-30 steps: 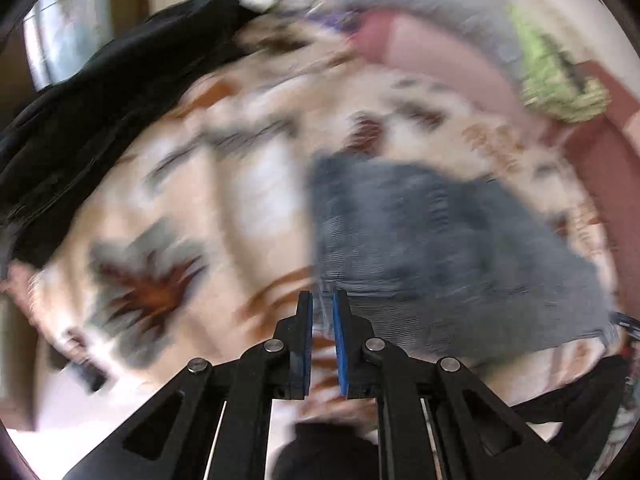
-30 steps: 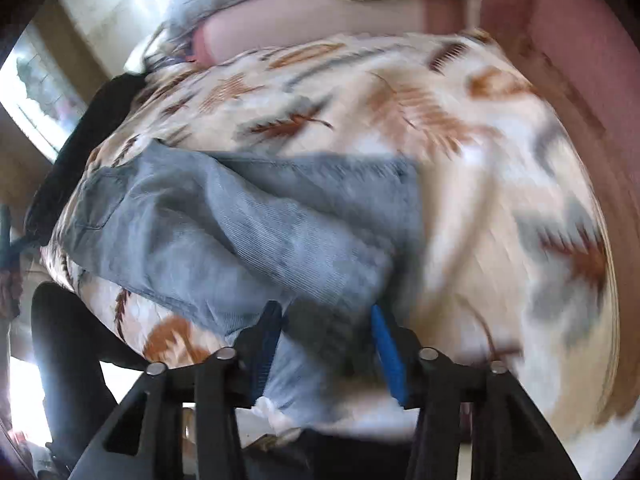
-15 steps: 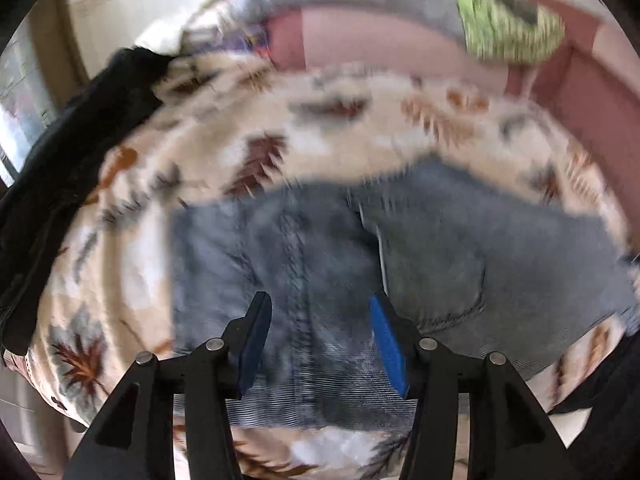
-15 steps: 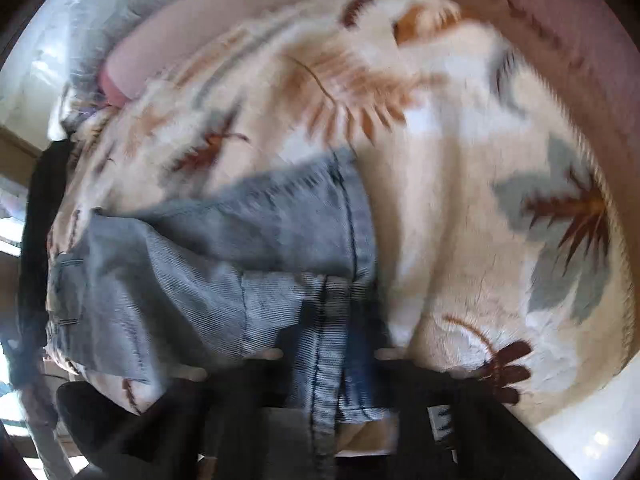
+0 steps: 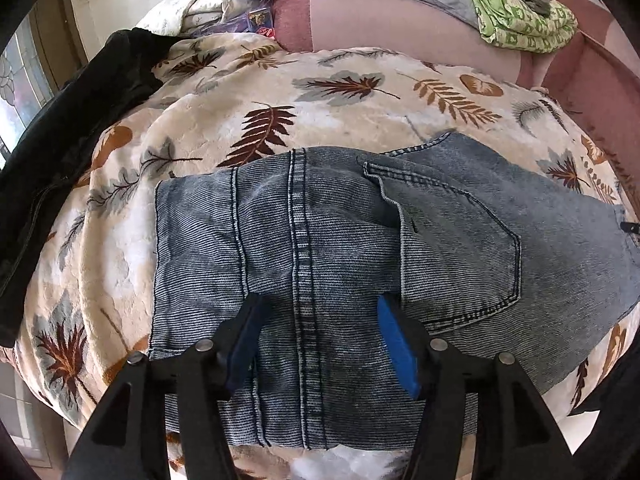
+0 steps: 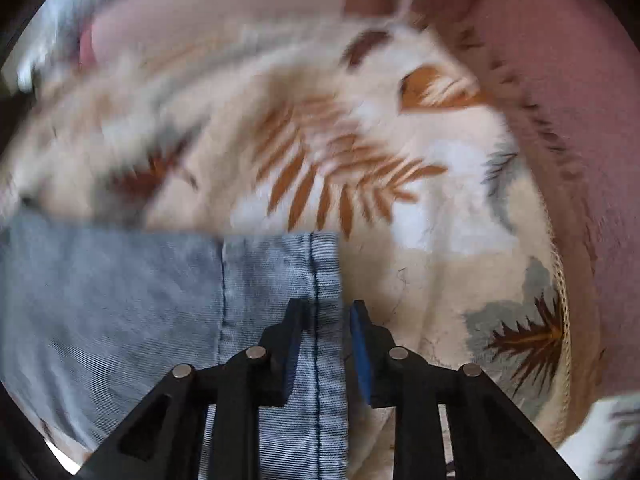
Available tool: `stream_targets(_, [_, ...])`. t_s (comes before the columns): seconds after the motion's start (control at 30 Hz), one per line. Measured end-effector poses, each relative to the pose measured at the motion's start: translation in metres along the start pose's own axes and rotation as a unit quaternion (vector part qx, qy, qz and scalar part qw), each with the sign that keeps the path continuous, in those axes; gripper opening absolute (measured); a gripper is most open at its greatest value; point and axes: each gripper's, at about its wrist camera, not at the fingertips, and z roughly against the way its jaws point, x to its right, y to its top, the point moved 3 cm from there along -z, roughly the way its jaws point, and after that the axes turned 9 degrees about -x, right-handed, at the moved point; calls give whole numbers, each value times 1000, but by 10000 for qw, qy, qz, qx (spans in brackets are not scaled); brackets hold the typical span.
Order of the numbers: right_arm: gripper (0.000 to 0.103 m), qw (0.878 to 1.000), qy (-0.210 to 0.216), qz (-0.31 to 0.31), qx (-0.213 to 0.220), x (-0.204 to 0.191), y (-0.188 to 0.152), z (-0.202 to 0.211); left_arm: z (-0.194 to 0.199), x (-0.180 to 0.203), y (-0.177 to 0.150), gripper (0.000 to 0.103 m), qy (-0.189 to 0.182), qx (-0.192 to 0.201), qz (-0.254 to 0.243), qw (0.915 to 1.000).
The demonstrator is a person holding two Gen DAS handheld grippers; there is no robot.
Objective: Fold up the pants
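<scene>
Left wrist view shows the jeans (image 5: 320, 248) folded into a block on the leaf-print blanket (image 5: 340, 120) of the bed, near its front edge, back pocket (image 5: 460, 248) up. The left tool (image 5: 316, 340) hangs over the centre seam, jaws opening, pads clear of the cloth. To finish well, I judge both tools should release fully and lift straight up so the layers stay squared. Right wrist view, blurred, alone shows the right tool (image 6: 326, 346) astride the jeans' right hem, jaws opening, narrow gap, and bare blanket beyond.
</scene>
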Motion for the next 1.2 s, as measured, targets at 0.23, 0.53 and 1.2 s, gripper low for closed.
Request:
stream_targets(0.23, [58,9839,1620,-561,501,-5,-47,77,29,5,7,61,-51,438,95,9990])
stream_targets(0.53, [59,9460,2762,-1602,-569,20,-87,33,-5,-11,1,89,90,-303,662,9973])
stream_targets(1.2, [21,8644,3426,-3678,88,36,-126,-12,-2,82,31,89,-954,92,590,9936])
